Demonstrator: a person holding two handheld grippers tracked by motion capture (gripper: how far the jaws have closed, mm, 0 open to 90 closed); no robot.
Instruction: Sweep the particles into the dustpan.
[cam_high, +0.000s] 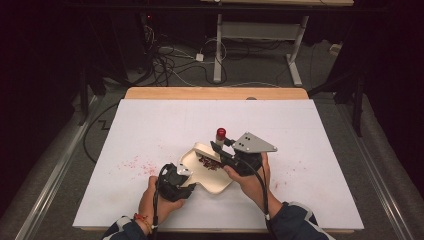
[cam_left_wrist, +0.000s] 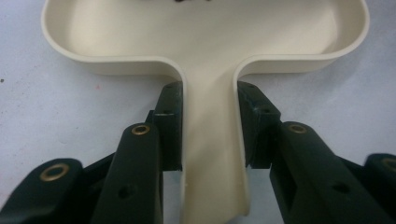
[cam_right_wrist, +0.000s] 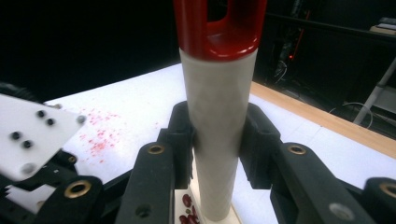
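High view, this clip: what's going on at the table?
A person works two handheld grippers on a white table. The left gripper clamps the handle of a cream scoop-shaped tray. The right gripper grips an upright white tool with a red top, its lower end at dark red bits in the tray.

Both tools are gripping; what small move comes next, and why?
Probably sweep the brush in the right tool a little deeper into the dustpan, pushing the red bits inward. The left tool already clamps the pan's handle, steadying it.
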